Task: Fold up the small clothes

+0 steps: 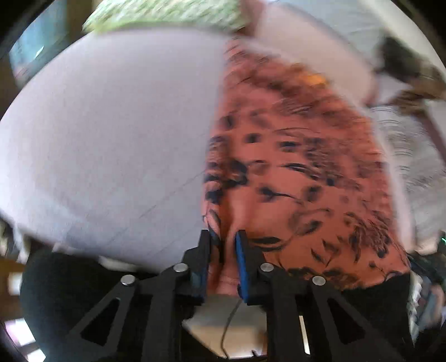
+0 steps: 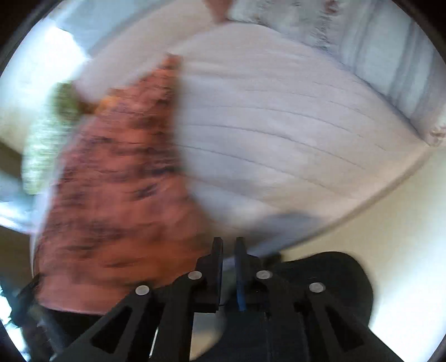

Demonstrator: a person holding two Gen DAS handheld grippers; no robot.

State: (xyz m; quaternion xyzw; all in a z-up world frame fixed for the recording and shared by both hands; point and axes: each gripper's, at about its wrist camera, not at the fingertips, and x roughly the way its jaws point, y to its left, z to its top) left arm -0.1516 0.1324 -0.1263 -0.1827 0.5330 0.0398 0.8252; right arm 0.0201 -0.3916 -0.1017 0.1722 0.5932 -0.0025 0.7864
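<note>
An orange garment with a black feather-like print [image 1: 292, 172] hangs and stretches over a white quilted bed [image 1: 106, 139]. My left gripper [image 1: 225, 239] is shut on the garment's near edge, with cloth pinched between the blue pads. In the right wrist view the same garment [image 2: 117, 195] spreads up the left side, blurred by motion. My right gripper [image 2: 228, 245] has its jaws nearly together beside the garment's lower right edge; blur hides whether cloth is between them.
The white quilted bed [image 2: 278, 133] fills the right wrist view, with pale pillows [image 2: 390, 69] at its far right. A green patterned cloth [image 1: 167, 14] lies at the bed's far edge. Striped and dark clothes [image 1: 412, 83] lie to the right. Pale floor [image 2: 390, 236] borders the bed.
</note>
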